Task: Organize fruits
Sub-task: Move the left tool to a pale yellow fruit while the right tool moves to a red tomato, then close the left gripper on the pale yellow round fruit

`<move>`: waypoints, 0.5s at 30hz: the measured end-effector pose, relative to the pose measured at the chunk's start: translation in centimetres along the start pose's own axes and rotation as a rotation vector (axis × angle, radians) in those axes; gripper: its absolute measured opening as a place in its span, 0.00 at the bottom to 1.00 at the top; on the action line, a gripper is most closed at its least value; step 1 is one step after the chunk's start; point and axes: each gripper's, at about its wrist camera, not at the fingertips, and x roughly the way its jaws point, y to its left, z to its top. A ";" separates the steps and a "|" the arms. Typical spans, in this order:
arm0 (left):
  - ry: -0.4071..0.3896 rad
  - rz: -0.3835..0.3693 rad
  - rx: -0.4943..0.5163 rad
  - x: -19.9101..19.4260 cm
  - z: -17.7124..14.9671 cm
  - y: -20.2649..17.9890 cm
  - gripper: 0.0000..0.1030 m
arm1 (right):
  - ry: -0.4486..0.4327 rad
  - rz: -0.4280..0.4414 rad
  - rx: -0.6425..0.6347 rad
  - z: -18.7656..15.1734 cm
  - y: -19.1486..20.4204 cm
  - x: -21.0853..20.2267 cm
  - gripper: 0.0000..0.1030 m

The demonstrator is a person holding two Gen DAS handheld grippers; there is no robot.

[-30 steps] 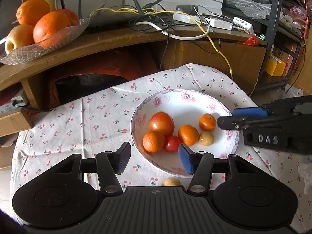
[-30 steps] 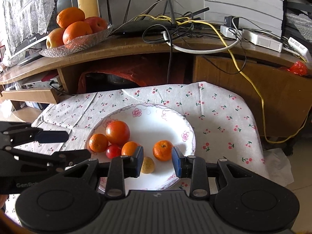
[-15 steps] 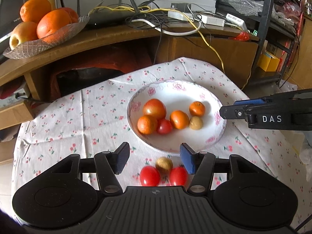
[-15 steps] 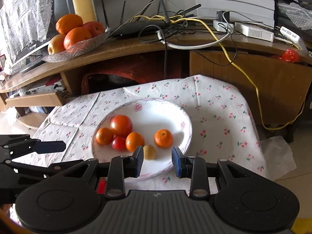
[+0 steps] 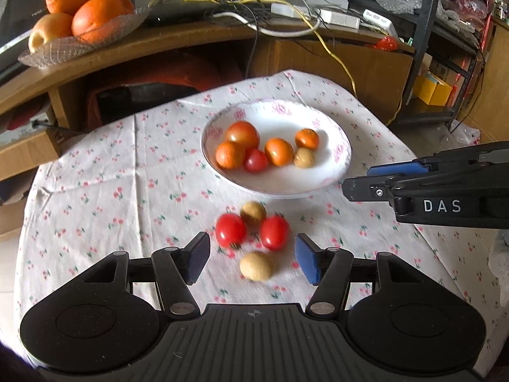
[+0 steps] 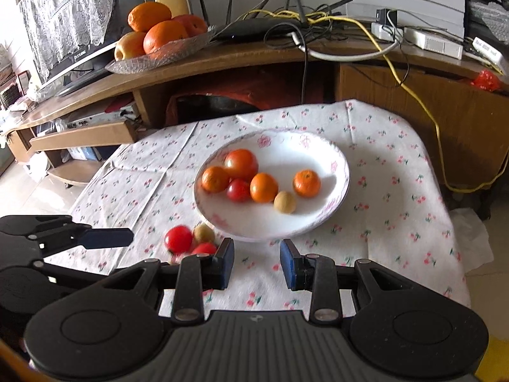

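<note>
Left gripper (image 5: 252, 262) jaws apart, empty — four loose fruits (image 5: 253, 242) lower centre on counter (image 5: 95, 191), plate (image 5: 340, 159) just beyond. Right gripper (image 6: 257, 262) jaws apart, empty. Risk: round fruit rolls if nudged off-centre.

Both wrist views look down and forward from near — sharing the white plate (image 5: 345, 156) (image 6: 343, 172).

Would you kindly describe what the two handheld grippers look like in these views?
Both are matte black. The left gripper and the right gripper each have a ribbed body, two round discs at the sides, slim linkage arms with silver pivot pins, and flat blue finger pads. The right one carries white "DAS" lettering on its side. No cables or sleeves show.
</note>
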 end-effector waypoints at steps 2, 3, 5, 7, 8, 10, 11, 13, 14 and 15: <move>0.012 -0.002 -0.002 0.1 -0.5 -0.3 0.65 | 0.012 0.004 -0.008 -0.4 0.3 0.0 0.31; 0.018 -0.002 -0.004 0.1 -0.7 -0.4 0.65 | 0.017 0.004 -0.012 -0.5 0.4 0.0 0.31; 0.024 -0.004 -0.006 0.2 -0.9 -0.5 0.65 | 0.023 0.005 -0.016 -0.8 0.7 -0.2 0.31; 0.028 -0.005 -0.005 0.3 -1.0 -0.6 0.65 | 0.026 0.004 -0.014 -1.0 0.8 -0.5 0.31; 0.030 -0.003 -0.005 0.3 -1.0 -0.5 0.65 | 0.028 0.004 -0.011 -1.2 0.8 -0.7 0.31; 0.034 -0.003 -0.014 0.6 -1.0 -0.4 0.65 | 0.032 0.000 -0.006 -1.3 0.8 -0.8 0.31; 0.038 -0.006 -0.024 0.8 -1.0 -0.2 0.65 | 0.036 -0.003 -0.005 -1.5 0.7 -0.8 0.31; 0.048 -0.010 -0.040 1.3 -1.1 0.0 0.65 | 0.045 -0.009 -0.004 -1.6 0.6 -0.7 0.31; 0.054 -0.011 -0.043 1.6 -1.2 0.0 0.65 | 0.048 -0.010 -0.003 -1.6 0.5 -0.7 0.31; 0.061 -0.008 -0.042 1.9 -1.2 -0.1 0.65 | 0.050 -0.010 -0.003 -1.6 0.5 -0.6 0.31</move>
